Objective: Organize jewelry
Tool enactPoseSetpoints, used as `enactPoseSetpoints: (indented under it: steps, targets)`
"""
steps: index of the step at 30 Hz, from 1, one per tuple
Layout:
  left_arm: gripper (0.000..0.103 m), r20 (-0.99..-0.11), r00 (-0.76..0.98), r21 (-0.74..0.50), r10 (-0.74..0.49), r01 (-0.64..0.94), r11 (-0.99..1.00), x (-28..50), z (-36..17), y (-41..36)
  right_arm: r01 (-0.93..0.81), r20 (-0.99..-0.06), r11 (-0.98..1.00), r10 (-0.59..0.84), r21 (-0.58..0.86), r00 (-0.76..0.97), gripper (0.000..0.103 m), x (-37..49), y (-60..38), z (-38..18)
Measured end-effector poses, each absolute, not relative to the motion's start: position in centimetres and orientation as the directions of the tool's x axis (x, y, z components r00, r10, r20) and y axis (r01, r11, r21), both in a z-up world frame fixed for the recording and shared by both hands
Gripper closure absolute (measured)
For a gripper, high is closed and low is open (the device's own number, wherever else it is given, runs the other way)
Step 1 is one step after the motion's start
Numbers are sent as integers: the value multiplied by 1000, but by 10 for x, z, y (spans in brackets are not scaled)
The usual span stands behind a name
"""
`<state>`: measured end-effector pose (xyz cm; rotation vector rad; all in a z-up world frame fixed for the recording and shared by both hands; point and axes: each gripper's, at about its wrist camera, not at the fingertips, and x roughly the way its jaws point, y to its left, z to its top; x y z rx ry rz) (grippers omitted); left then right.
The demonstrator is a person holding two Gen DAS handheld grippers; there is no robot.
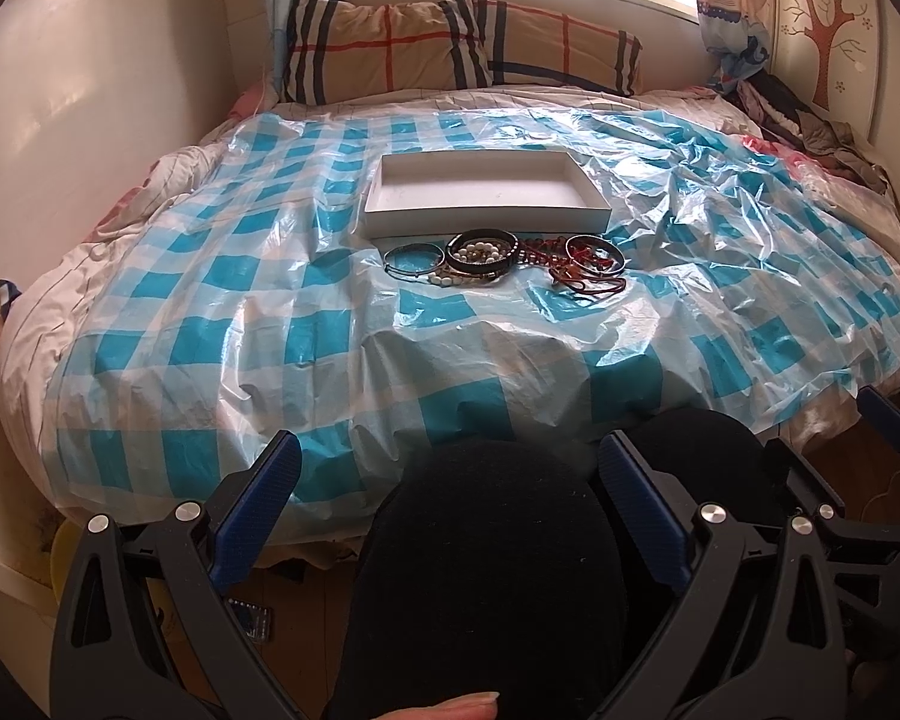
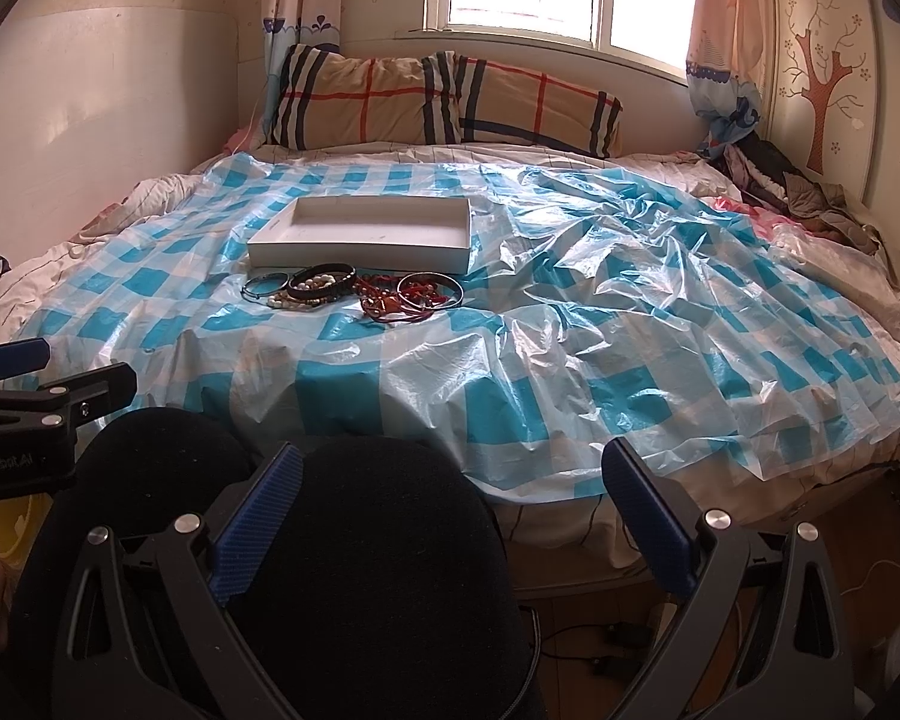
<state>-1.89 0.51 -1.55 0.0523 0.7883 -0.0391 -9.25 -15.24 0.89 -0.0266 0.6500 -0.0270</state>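
A shallow white box [image 1: 480,204] [image 2: 360,243] lies open and empty on the blue-checked plastic sheet [image 1: 270,312] [image 2: 570,330] on the bed. Just in front of it lies a pile of jewelry [image 1: 504,261] [image 2: 354,294]: a thin dark bangle [image 1: 413,258], a black bangle around white beads [image 1: 483,252], and red cord bracelets [image 1: 588,267] [image 2: 414,300]. My left gripper [image 1: 450,474] is open and empty, held low over my dark-clad knee, well short of the jewelry. My right gripper [image 2: 453,480] is open and empty too, over the other knee.
Two plaid pillows [image 1: 462,48] [image 2: 444,99] lean under the window at the head of the bed. Crumpled clothes [image 1: 810,126] [image 2: 798,192] lie at the far right. The wall [image 1: 90,120] runs along the bed's left side. The right gripper's fingers [image 1: 888,420] show beside the left one.
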Motion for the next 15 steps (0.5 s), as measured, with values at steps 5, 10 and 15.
enactPoseSetpoints:
  steps: [5, 10, 15]
  targets:
    - [8, -710, 704, 35, -14, 55, 998, -17, -16, 6, 19, -597, 999, -31, -27, 802, 7, -90, -152, 4]
    - [8, -710, 704, 35, -15, 56, 998, -17, -15, 6, 20, -606, 999, -35, -32, 795, 7, -89, -154, 5]
    - [8, -712, 702, 33, -15, 55, 998, -18, -15, 7, 21, -575, 999, -32, -24, 817, 7, -88, -154, 8]
